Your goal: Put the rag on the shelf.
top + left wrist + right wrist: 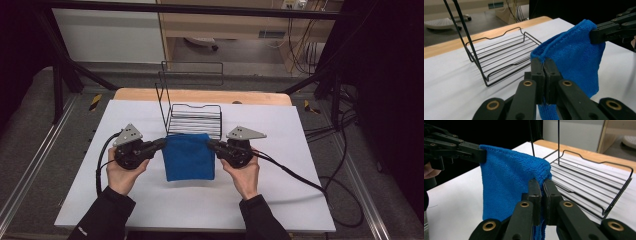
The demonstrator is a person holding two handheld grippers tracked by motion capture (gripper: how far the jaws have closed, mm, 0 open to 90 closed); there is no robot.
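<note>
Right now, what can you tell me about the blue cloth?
The cloth is bright blue, with a looped, towel-like pile and a stitched hem along its top edge. It hangs as a roughly rectangular sheet, held up by its two upper corners: the left tool is shut on one, the right tool on the other. It sits just in front of the black wire rack, over the white table. Whether its lower edge touches the table, I cannot tell.

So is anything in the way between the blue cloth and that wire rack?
Nothing visible. The blue cloth hangs between the left gripper and right gripper, each shut on a top corner, just in front of the wire rack.
</note>
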